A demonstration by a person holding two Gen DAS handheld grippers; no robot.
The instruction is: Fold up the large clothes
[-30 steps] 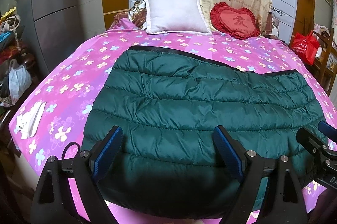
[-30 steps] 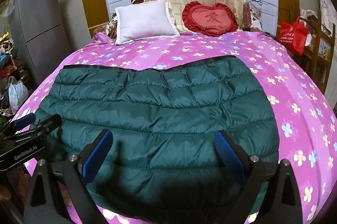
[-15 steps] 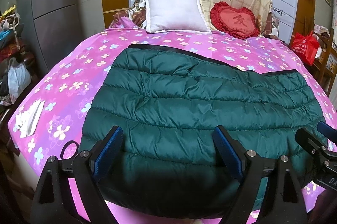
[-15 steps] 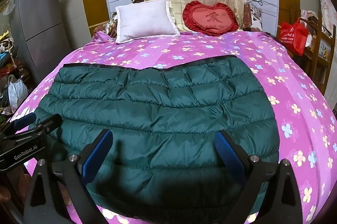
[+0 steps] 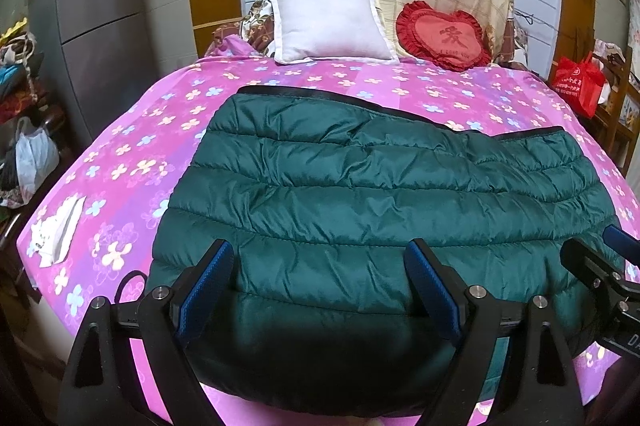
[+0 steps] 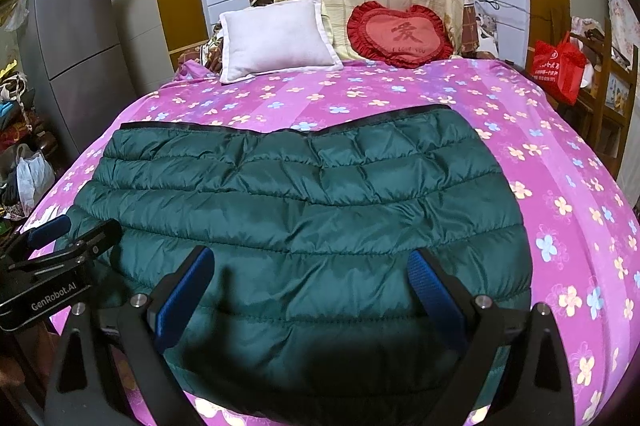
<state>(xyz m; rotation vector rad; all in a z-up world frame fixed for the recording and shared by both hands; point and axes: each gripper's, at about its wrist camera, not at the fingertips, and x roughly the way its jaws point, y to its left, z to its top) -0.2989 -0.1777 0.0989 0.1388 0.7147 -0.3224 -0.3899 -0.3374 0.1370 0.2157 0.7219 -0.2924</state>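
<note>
A dark green quilted puffer jacket (image 5: 380,194) lies folded flat on the pink flowered bed (image 5: 132,162), black trim along its far edge. It also shows in the right wrist view (image 6: 308,202). My left gripper (image 5: 320,266) is open and empty, hovering over the jacket's near left part. My right gripper (image 6: 310,272) is open and empty over the jacket's near right part. Each gripper shows at the edge of the other's view: the right one (image 5: 600,258), the left one (image 6: 68,238).
A white pillow (image 5: 328,26) and a red heart cushion (image 5: 444,34) rest at the bed's head. A white tissue pack (image 5: 56,230) lies at the bed's left edge. A grey fridge (image 5: 100,26) stands left; a red bag (image 5: 578,82) hangs right.
Almost nothing has moved. Both grippers stay open above the jacket's near edge, with only a slight shift of view.
</note>
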